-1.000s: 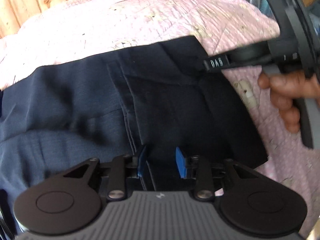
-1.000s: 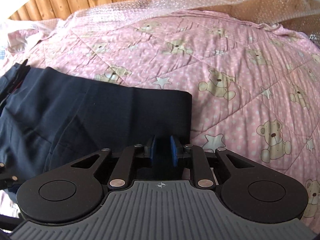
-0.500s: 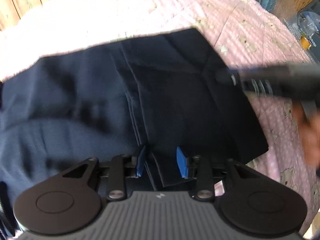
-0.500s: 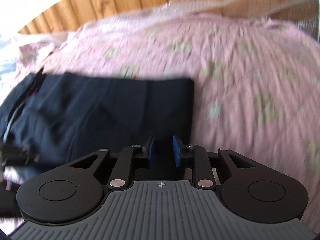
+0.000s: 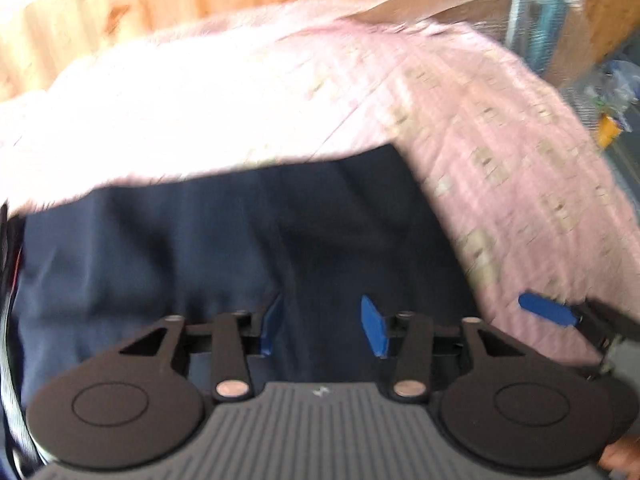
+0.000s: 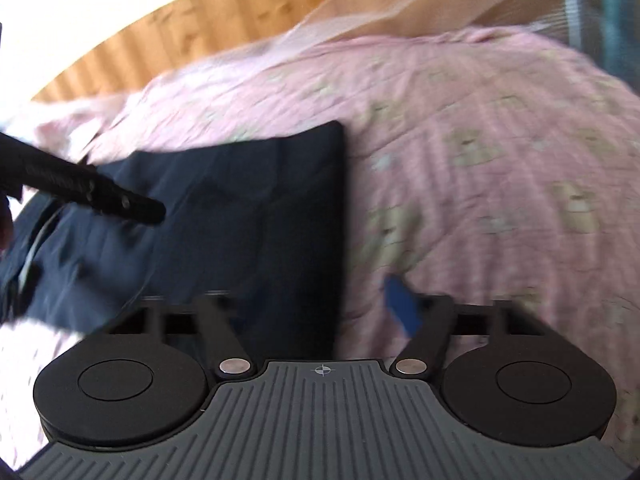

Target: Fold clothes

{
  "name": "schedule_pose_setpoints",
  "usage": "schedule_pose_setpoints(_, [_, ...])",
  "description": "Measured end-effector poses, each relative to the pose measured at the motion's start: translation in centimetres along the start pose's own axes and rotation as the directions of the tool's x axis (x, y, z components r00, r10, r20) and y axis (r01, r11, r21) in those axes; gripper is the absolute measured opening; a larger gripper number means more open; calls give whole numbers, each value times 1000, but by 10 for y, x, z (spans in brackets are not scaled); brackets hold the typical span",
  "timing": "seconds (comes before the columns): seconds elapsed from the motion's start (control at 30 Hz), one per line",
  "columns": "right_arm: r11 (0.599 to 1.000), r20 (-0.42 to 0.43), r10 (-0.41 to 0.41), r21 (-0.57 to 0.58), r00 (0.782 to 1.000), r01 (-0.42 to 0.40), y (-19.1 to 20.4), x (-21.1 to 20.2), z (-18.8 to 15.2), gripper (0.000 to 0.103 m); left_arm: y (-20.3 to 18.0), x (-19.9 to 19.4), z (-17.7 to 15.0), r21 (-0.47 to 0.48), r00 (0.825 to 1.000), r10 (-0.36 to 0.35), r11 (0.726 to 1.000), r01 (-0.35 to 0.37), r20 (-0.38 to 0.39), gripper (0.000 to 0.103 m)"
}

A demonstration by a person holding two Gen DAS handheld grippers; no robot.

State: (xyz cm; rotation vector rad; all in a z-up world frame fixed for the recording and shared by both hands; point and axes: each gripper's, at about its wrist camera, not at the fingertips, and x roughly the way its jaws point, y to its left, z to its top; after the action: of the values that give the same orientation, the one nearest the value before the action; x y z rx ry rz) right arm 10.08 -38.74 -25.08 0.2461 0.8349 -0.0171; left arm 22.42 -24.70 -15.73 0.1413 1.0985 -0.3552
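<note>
The dark navy garment (image 6: 248,216) lay folded on the pink quilt (image 6: 480,160), its folded edge running straight down the right wrist view toward the camera. Both views were blurred.

The left gripper (image 5: 324,326) stood over the near part of the garment. Its jaws had just been opening, and the blue pads were apart with cloth visible between them but not pinched. The right gripper (image 6: 320,304) had likewise just been opening, and wide. One blue pad showed over the quilt beside the folded edge; the other could not be made out against the dark cloth. Nothing appeared held by it.

Judgement: the fold looked laid down and released, with further folding or smoothing possibly left to do.

Risks noted:
- Cloth caught on a pad as a gripper withdrew could drag the top layer and open the fold.
- The soft quilt gave little firm backing, so a low pass might rumple both quilt and garment.
- The grippers were close together; a hasty move could make them collide.
</note>
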Motion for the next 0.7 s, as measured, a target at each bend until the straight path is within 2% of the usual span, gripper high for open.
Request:
schedule_pose_setpoints(0.07, [1000,-46,20,-1,999,-20,0,8,-3,34,-14,11,18,18,999,-44,999,44,-9,57])
schedule_pose_setpoints(0.1, [999,-69,31,-19,997,-32,4,12,-5,9,-22,19,25,25,997,-69,997,69,-19,59])
schedule_pose_setpoints(0.13, [998,-53,7,-67,999,-11,12,10,-7,5,-29,27,31,48,997,-76,996,77,-28,60])
schedule_pose_setpoints(0.23, [988,20,-24,-149,1000,27,32,-9,-5,2,-50,51,42,143,996,-75,986,82,-53,62])
schedule_pose_setpoints(0.33, [975,97,-23,-216,995,44,55,-27,-3,2,-60,69,37,203,993,-68,976,86,-95,60])
schedule_pose_setpoints(0.4, [968,124,-6,-250,992,38,68,-32,-3,2,-58,77,31,230,993,-47,970,72,-112,35])
schedule_pose_setpoints(0.43, [964,134,3,-265,991,33,75,-32,-2,2,-53,78,29,232,992,-46,970,72,-117,14])
schedule_pose_setpoints(0.5, [959,155,14,-283,988,30,85,-31,-2,2,-36,69,26,205,995,-57,976,73,-84,12])
schedule_pose_setpoints(0.53, [956,169,29,-292,985,22,90,-32,0,2,-19,56,26,163,996,-76,983,84,-56,11])
schedule_pose_setpoints(0.63, [948,225,107,-318,968,-30,109,-44,9,2,39,15,20,12,992,-125,992,125,22,11])
schedule_pose_setpoints(0.7, [934,233,198,-339,952,-111,125,-51,17,5,86,-6,10,-87,991,-127,988,131,48,11])
